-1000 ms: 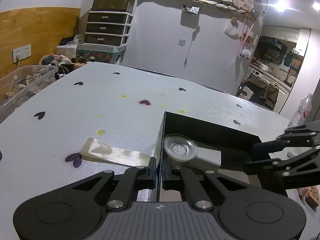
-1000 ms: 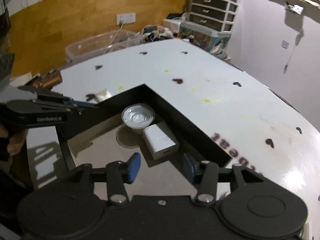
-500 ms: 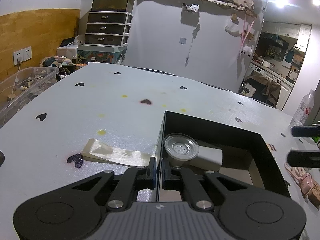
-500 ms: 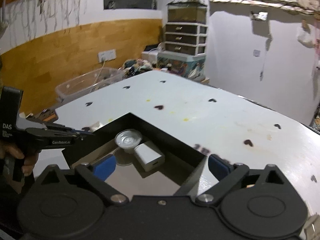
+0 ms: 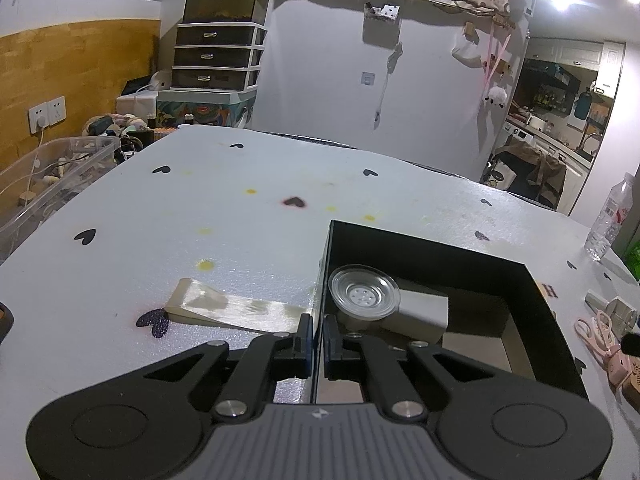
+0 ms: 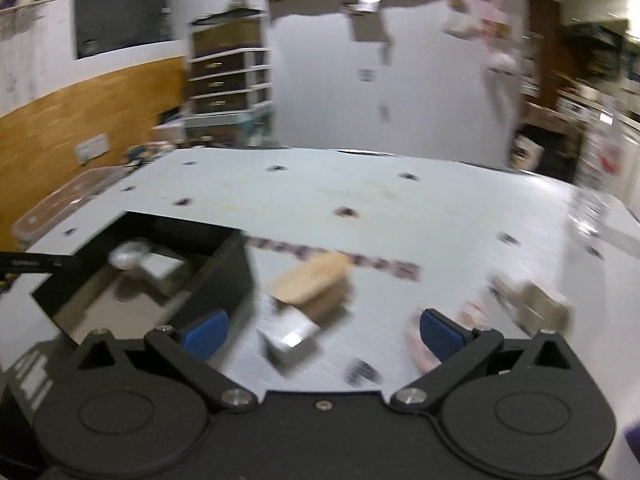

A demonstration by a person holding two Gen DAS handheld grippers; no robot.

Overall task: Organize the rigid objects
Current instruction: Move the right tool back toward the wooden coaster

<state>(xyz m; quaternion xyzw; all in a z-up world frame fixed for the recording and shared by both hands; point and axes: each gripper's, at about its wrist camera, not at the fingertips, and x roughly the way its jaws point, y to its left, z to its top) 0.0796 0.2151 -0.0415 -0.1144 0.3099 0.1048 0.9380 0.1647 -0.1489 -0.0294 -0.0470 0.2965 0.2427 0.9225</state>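
Note:
A black open box [image 5: 424, 242] lies on the white table. Inside it are a clear plastic cup [image 5: 364, 294] and a white block [image 5: 422, 312]. My left gripper [image 5: 316, 340] is shut on the box's near left wall, with one finger on each side of the thin wall. In the blurred right wrist view my right gripper [image 6: 322, 332] stands wide open and holds nothing. It is over the table to the right of the black box [image 6: 224, 276]. Ahead of its fingers lie a tan block [image 6: 312, 284] and a small white box [image 6: 294, 338].
A beige wedge-shaped strip [image 5: 236, 308] lies left of the box. Right of the box lie a pink cable [image 5: 600, 340] and a small grey object [image 5: 618, 312]. A water bottle [image 5: 608, 220] stands near the right edge. A clear bin [image 5: 52, 176] sits beyond the table's left side.
My right gripper opened wide and swung out from over the box to the table on its right, leaving the left wrist view. The left gripper and the box stayed put.

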